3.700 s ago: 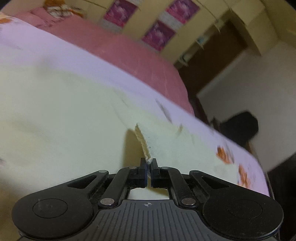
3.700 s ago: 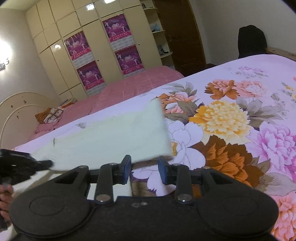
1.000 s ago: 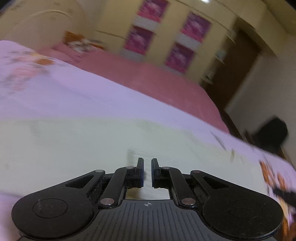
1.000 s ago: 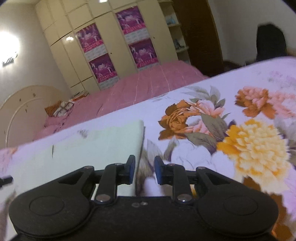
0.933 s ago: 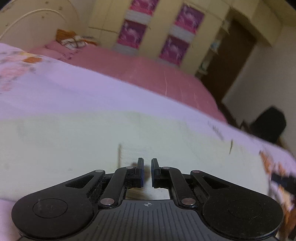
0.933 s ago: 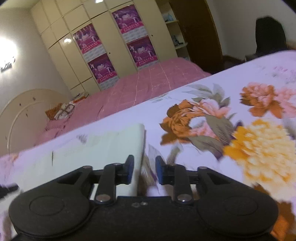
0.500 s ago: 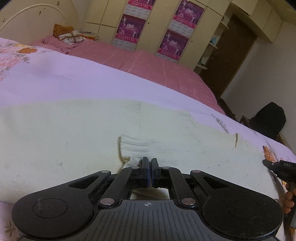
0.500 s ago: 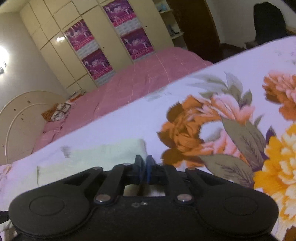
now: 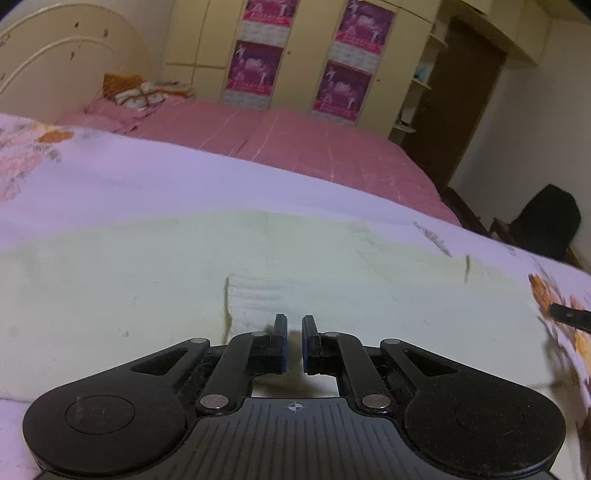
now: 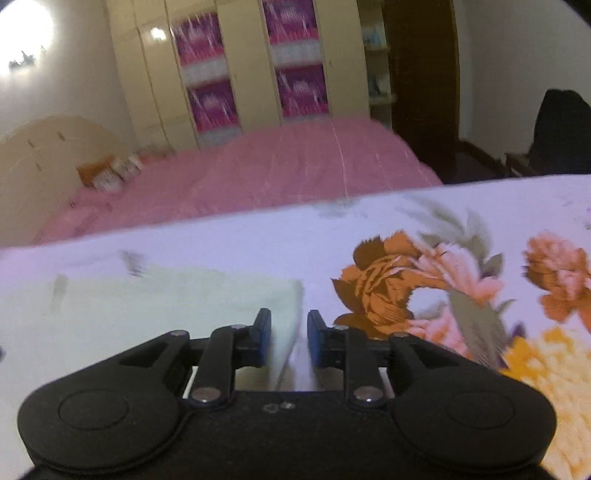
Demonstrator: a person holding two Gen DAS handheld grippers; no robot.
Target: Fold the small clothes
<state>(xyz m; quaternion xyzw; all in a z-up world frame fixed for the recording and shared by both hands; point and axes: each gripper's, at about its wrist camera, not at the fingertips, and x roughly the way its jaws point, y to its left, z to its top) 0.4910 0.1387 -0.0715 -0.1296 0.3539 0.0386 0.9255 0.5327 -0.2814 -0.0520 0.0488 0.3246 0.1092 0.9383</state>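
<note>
Lying flat across the flowered bedspread [image 10: 461, 221], the cream garment [image 9: 147, 288] shows one folded layer. Left gripper [image 9: 293, 328]: jaws slightly parted, empty, over its near edge. Right gripper [image 10: 288, 332]: jaws just reopened, straddling the garment's right edge, not pinching. More folds likely remain.

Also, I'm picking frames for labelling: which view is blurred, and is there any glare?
Right wrist view: motion-smeared throughout, with the posters and the printed flowers streaked; the wall lamp blows out to white glare at top left. Left wrist view: mostly sharp on the cream garment, soft only towards the right edge, no glare; the fisheye bows the scene.
</note>
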